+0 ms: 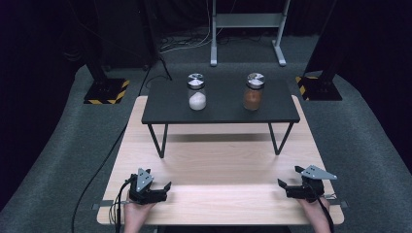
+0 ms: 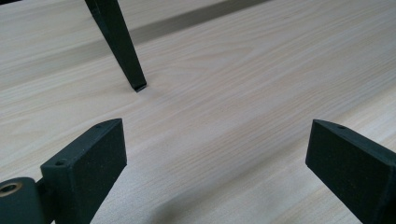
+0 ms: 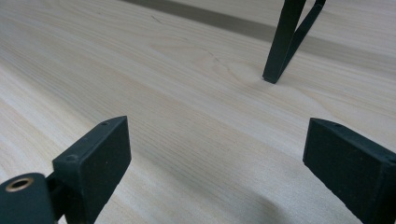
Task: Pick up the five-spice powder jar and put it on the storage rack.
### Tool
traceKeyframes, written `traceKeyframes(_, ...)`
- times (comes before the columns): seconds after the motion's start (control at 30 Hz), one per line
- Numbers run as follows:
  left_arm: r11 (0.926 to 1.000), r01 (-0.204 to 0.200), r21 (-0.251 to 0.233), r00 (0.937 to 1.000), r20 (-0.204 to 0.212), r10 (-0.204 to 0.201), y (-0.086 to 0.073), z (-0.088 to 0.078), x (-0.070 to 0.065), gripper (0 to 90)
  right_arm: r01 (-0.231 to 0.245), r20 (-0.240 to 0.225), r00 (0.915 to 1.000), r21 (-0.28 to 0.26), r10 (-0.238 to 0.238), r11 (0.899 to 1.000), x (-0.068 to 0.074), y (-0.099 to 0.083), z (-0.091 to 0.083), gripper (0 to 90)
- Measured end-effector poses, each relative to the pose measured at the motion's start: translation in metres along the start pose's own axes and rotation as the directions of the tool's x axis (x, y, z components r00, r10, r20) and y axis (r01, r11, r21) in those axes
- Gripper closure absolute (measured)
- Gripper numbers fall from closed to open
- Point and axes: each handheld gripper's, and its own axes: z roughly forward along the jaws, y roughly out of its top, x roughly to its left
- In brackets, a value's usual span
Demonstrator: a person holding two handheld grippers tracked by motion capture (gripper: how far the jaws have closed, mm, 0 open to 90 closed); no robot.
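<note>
A pale wooden counter (image 1: 218, 160) was seen from the high view, and a small black stand (image 1: 221, 104) on thin legs was placed on its far half. Two glass jars were set on the stand, well apart from each other: a jar with white powder (image 1: 197, 92) at the left and a jar with brown powder (image 1: 253, 92) at the right, both upright and closed with lids. The left gripper (image 1: 163, 188) was held low over the near left corner of the counter, and its jaws were spread wide with nothing between them. The right gripper (image 1: 286, 180) was held at the near right corner, likewise wide and empty. In each gripper view, bare wood and one stand leg (image 2: 119, 44) were seen between the jaws.
</note>
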Motion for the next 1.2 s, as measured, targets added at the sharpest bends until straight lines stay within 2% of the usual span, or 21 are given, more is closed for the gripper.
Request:
traceKeyframes(0.77, 0.999, 0.003, 0.045, 1.0, 0.009, -0.004, 0.0075, 0.0039, 0.0013, 3.4, 0.0, 0.002, 1.0, 0.002, 0.0, 1.0, 0.0004, 0.0004, 0.0001, 6.2)
traceKeyframes(1.2, 0.9987, 0.007, 0.051, 0.9999, 0.009, -0.007, 0.0086, 0.0045, 0.0016, 3.4, 0.001, 0.002, 1.0, 0.002, -0.001, 1.0, 0.0004, 0.0003, 0.0001, 6.2)
